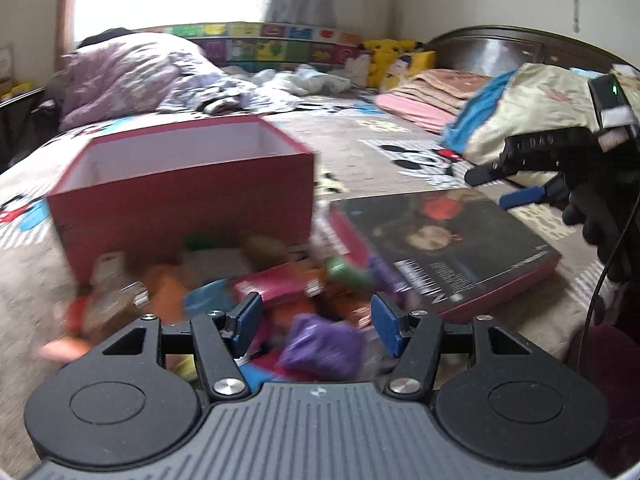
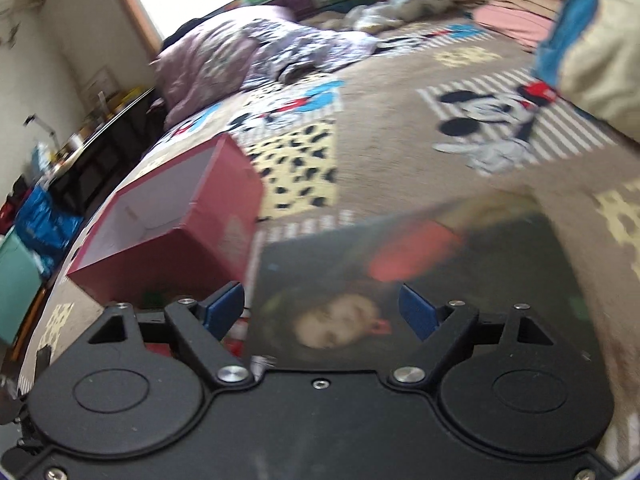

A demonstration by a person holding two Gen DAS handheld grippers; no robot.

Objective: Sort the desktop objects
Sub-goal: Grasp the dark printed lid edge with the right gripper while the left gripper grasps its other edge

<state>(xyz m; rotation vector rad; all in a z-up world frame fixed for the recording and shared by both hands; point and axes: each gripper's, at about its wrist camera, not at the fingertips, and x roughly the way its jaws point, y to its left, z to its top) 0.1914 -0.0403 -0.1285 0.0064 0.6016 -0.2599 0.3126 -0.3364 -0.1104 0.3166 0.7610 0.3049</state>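
L gripper (image 1: 316, 320), fingers wide apart & empty, hung just above purple pouch (image 1: 320, 346); R gripper (image 2: 322, 310), also spread & empty, farther off.

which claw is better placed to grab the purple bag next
Left. The left claw is open right over the purple bag in the pile. The right claw hangs open above the lid, away from the pile.
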